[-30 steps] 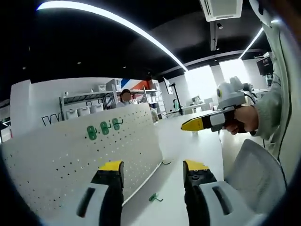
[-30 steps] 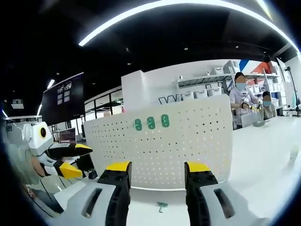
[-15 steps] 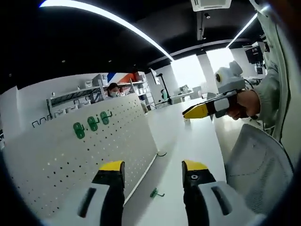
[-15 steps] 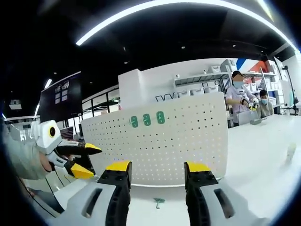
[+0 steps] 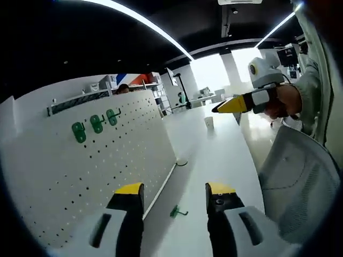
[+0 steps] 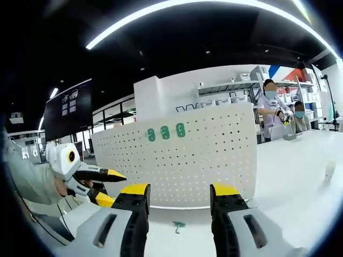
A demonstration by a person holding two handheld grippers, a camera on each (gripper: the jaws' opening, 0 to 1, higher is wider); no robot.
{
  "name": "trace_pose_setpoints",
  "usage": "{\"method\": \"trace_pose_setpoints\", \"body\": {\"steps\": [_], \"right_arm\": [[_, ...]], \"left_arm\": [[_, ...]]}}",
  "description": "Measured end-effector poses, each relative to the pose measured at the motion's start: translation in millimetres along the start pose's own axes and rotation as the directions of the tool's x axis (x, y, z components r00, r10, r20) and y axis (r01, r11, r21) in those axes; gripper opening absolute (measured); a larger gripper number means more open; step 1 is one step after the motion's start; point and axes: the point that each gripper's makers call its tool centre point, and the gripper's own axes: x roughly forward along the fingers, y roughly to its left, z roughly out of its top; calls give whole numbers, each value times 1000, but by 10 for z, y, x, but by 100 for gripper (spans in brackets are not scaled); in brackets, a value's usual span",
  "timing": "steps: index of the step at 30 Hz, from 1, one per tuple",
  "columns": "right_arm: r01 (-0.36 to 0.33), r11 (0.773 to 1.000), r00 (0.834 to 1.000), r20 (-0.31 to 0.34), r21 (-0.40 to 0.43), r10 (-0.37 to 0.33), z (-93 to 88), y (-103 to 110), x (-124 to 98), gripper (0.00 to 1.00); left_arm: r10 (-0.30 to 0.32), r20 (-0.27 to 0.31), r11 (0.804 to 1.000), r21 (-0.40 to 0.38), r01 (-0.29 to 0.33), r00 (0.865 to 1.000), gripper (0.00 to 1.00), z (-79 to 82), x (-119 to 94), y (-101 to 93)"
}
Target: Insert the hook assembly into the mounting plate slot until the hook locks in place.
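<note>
A white pegboard mounting plate (image 5: 80, 171) (image 6: 203, 160) stands upright on the white table. Three green hooks (image 5: 96, 124) (image 6: 164, 132) hang in a row near its top edge. One loose green hook (image 5: 177, 212) (image 6: 177, 226) lies on the table at the foot of the plate. My left gripper (image 5: 174, 195) is open and empty, hovering just short of the loose hook; it also appears at the left of the right gripper view (image 6: 104, 187). My right gripper (image 6: 179, 195) is open and empty, facing the plate, and appears at the upper right of the left gripper view (image 5: 231, 105).
A small white cup (image 5: 209, 122) (image 6: 329, 171) stands on the table past the plate. A grey mesh chair back (image 5: 300, 182) sits at the right. Shelving with bins and seated people (image 6: 278, 115) lie behind the plate. A thin loop (image 5: 182, 163) lies by the plate's base.
The left view has swung closer to the plate, which now looms larger at left. The left gripper has moved rightward in the right gripper view. Loose hook unmoved on the table.
</note>
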Motion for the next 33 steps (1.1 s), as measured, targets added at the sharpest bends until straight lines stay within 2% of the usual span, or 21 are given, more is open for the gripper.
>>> {"method": "trace_pose_setpoints", "body": {"steps": [5, 8, 21, 33], "right_arm": [[9, 1000, 1000, -6, 6, -9, -20, -17, -9, 43], [13, 1000, 1000, -6, 12, -13, -22, -24, -12, 42], [21, 1000, 999, -32, 6, -21, -123, 22, -57, 42], [6, 1000, 999, -53, 14, -6, -218, 159, -132, 42]], "left_arm": [[-28, -18, 999, -27, 28, 999, 45, -105, 99, 28], [-32, -29, 999, -16, 32, 999, 45, -143, 162, 52], [-120, -99, 992, 26, 123, 988, 44, -316, 499, 21], [-168, -144, 984, 30, 174, 975, 43, -500, 665, -27]]}}
